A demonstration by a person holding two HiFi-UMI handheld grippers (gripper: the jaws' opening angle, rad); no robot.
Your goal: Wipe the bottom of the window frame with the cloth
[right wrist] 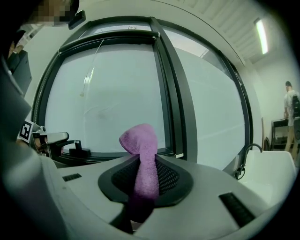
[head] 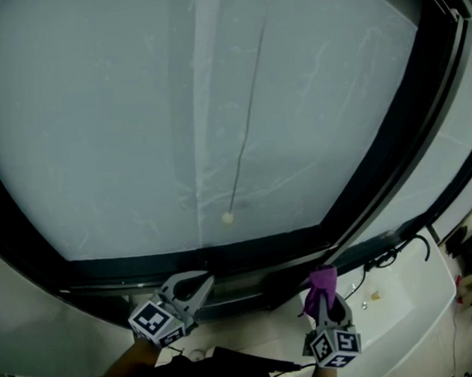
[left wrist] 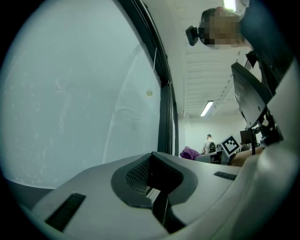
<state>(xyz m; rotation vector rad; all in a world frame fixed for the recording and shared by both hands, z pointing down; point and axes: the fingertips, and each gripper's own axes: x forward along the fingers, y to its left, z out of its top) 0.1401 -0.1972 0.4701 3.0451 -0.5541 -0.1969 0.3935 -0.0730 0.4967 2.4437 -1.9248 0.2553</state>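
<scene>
A purple cloth (head: 322, 286) (right wrist: 142, 159) is clamped upright in my right gripper (head: 324, 300) (right wrist: 143, 180), whose jaws are shut on it. It is held just below the dark bottom rail of the window frame (head: 249, 259) (right wrist: 117, 153), apart from it, near the vertical mullion (right wrist: 176, 98). My left gripper (head: 196, 287) (left wrist: 157, 185) is further left at the same rail, jaws closed together with nothing between them. In the left gripper view the cloth (left wrist: 189, 153) shows small beyond that gripper.
A white sill (head: 390, 310) runs below the frame, with a black cable (head: 390, 255) looping over it at the right. A pull cord with a small bead (head: 228, 218) hangs down the frosted pane. A person (right wrist: 291, 112) stands far off in the room.
</scene>
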